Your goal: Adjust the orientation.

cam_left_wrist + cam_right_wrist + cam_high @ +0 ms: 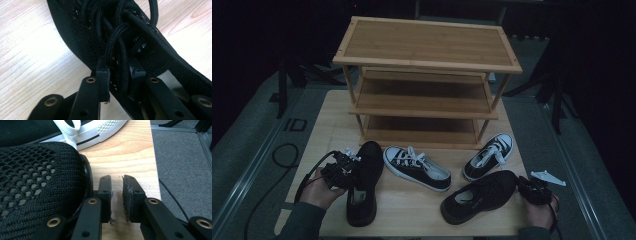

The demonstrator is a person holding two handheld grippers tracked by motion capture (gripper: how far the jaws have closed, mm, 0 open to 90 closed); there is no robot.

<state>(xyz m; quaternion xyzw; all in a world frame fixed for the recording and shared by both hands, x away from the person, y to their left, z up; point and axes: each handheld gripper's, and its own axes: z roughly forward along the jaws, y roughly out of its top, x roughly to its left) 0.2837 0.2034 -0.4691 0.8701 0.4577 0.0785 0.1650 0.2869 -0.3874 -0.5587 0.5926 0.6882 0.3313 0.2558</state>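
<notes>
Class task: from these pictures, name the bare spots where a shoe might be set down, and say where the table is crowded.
All three shelves of the wooden rack lie bare. Bare table shows at the near edge between the two black shoes, the left one and the right one. The strip before the rack is crowded with both white-laced sneakers.

The right gripper (116,192) sits low over the wooden table (135,157), its two black jaws standing a narrow gap apart with nothing between them. Just to their left bulges the toe of a black mesh shoe (37,182), its rubber edge touching the left jaw's side. Farther off, at the top, lies the white toe of a sneaker (105,127) with a white lace (71,127) looping down. To the right, grey carpet (185,170) runs beside the table edge, crossed by a thin black cable (175,200).
</notes>
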